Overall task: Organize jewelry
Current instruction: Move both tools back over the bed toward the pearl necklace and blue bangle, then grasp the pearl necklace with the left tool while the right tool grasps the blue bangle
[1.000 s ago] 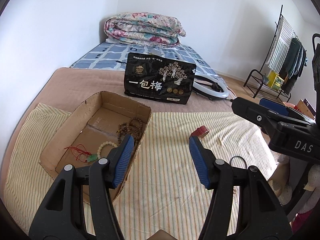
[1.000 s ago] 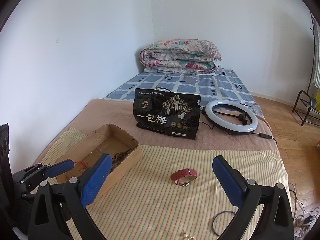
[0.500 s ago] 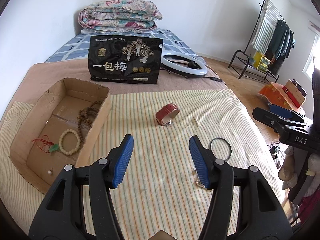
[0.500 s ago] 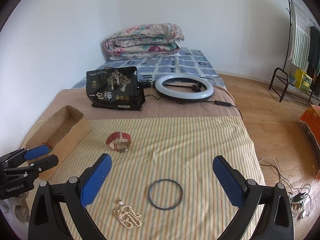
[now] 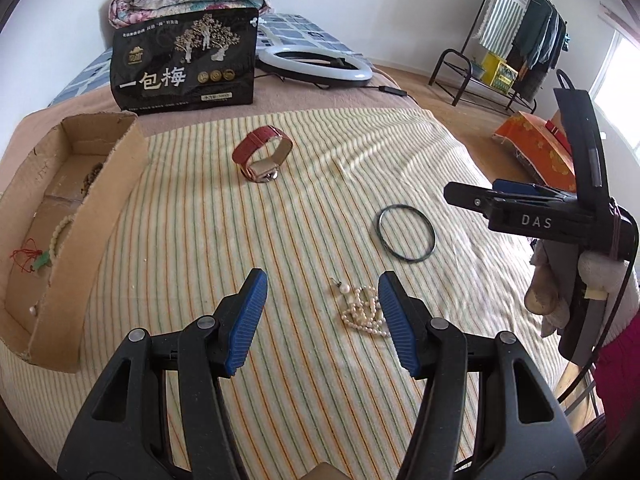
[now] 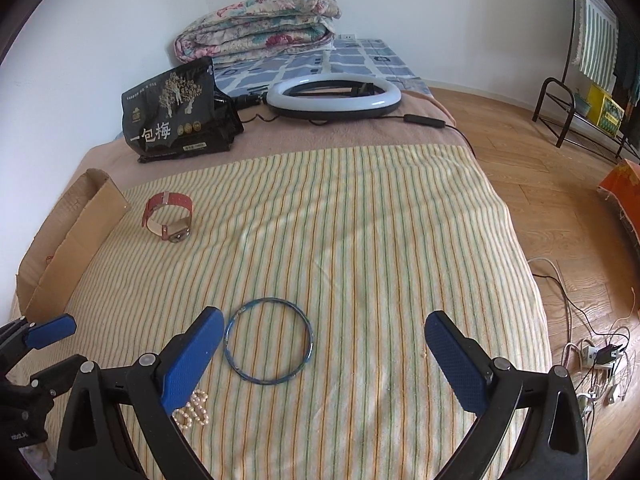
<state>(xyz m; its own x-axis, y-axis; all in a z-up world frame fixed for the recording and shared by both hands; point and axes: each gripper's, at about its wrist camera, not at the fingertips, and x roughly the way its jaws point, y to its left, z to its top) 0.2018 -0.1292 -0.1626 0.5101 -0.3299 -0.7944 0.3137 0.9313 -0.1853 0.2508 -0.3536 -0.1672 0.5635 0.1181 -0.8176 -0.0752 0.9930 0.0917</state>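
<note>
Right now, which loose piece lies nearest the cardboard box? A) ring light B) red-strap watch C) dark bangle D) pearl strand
B: the red-strap watch sits beside the cardboard box; the pearl strand and dark bangle lie farther off on the striped cloth.

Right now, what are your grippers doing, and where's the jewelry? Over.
Left gripper open, empty, over pearl strand. Right gripper open, empty, over dark bangle. Red watch loose on striped cloth. Nothing in the way.

walls (image 6: 100,40) white | wood floor (image 6: 540,184) | clothes rack (image 5: 516,36) rt | daylit
</note>
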